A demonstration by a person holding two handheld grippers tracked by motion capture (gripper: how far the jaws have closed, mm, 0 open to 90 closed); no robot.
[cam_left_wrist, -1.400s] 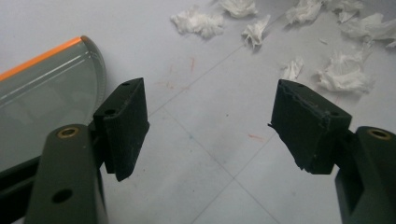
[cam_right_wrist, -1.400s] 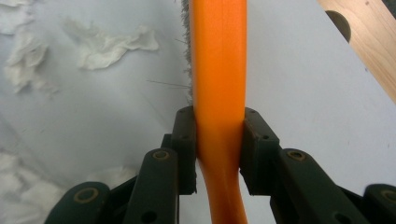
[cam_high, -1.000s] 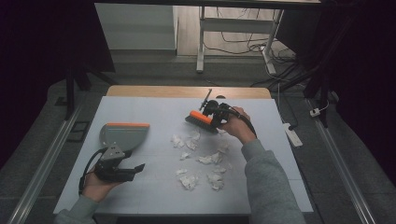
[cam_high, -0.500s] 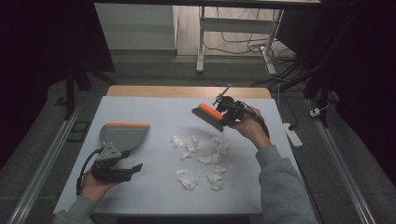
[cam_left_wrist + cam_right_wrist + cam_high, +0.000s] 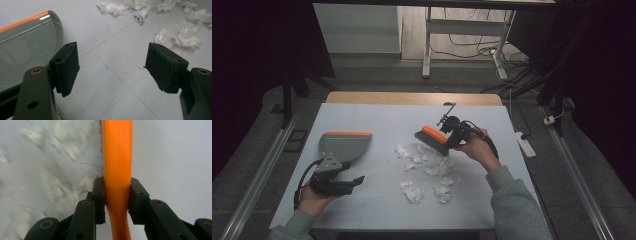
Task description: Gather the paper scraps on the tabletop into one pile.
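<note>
High view: a person works at a pale grey table (image 5: 377,210) with a gripper in each hand. The right gripper (image 5: 451,135) is clamped on the orange handle of a hand brush (image 5: 432,139), which hangs just above the far edge of a scatter of torn white tissue scraps (image 5: 427,170); the dark bristles point down toward the scraps. The scraps lie in a loose patch at the middle of the table, between the two hands.

Right gripper view: the two black jaws press on either side of the brush's orange handle (image 5: 117,170), which runs straight up between them. The table surface to the left of the handle is blurred, with pale scraps (image 5: 62,152) streaked across it.

High view, near left: the left gripper (image 5: 344,182) rests low over the table, just beside a grey dustpan (image 5: 343,146) with an orange lip (image 5: 349,134). The dustpan lies flat, well apart from the scraps.

Left gripper view: the left gripper's (image 5: 112,67) jaws stand wide apart with bare table between them and nothing held. The dustpan's (image 5: 25,47) curved rim lies at the left jaw, and tissue scraps (image 5: 187,37) lie beyond the right one.
</note>
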